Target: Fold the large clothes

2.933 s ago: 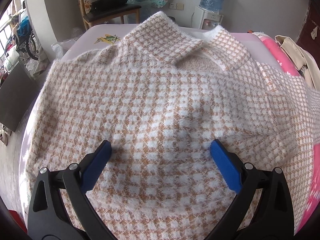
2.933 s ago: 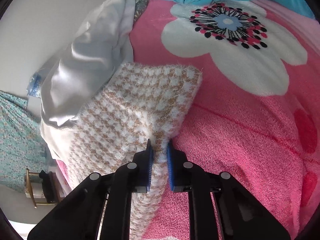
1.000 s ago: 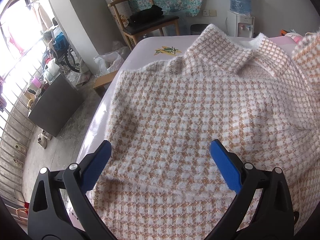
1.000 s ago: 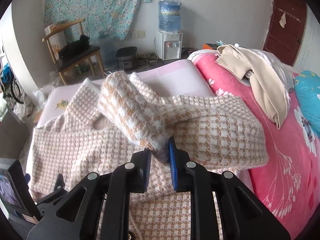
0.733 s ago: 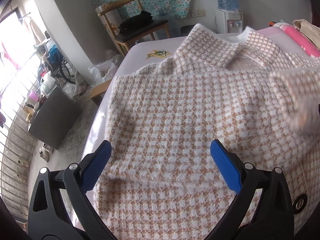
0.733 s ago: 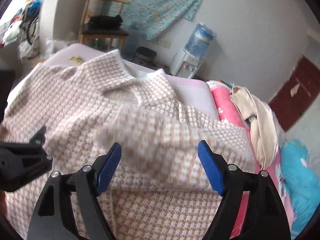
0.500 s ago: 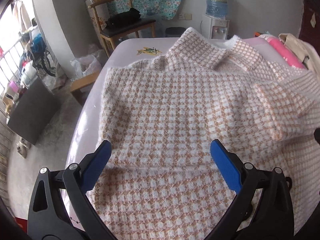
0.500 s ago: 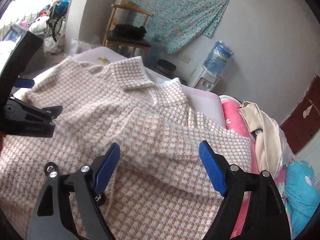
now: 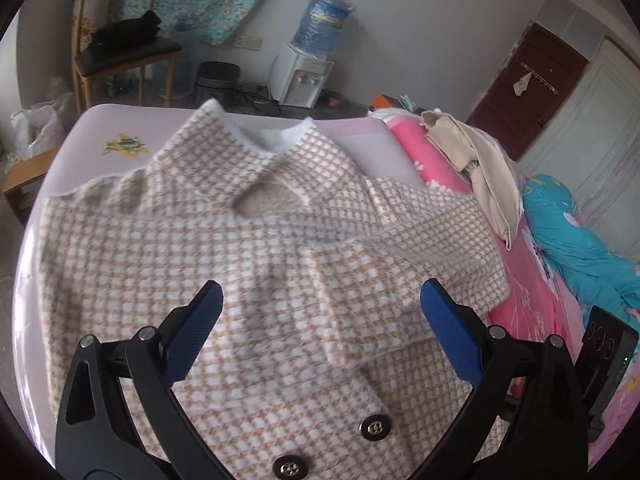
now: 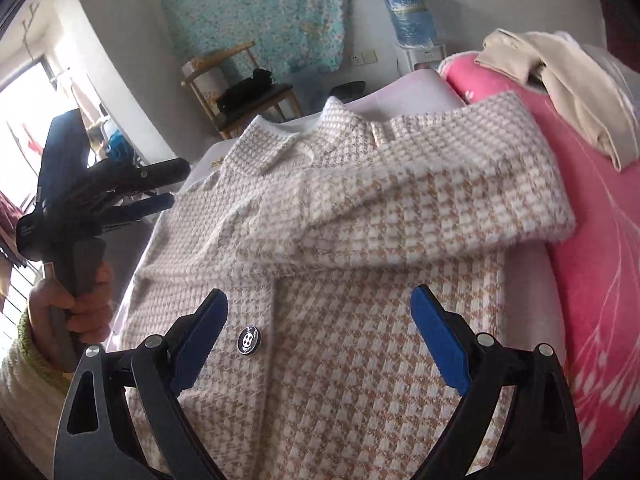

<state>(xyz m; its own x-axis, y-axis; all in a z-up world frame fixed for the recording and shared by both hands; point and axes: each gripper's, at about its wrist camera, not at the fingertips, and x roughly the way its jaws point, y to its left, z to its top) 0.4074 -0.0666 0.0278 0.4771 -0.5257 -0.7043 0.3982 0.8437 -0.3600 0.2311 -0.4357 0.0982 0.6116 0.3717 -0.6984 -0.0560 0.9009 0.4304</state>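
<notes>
The coat [image 10: 360,360] lies face up on the bed [image 10: 592,280], one sleeve [image 10: 440,208] folded across its chest, soft, thick and floppy, best pinched at a hem or cuff; the left gripper [image 9: 320,332] gapes empty, and the right gripper [image 10: 320,340] is opening, holding nothing.

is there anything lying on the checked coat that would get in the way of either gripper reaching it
Nothing visible does. The checked coat lies spread beneath the left gripper and the right gripper, whose jaws are opening with nothing between them. The beige garment lies apart on the pink blanket.
</notes>
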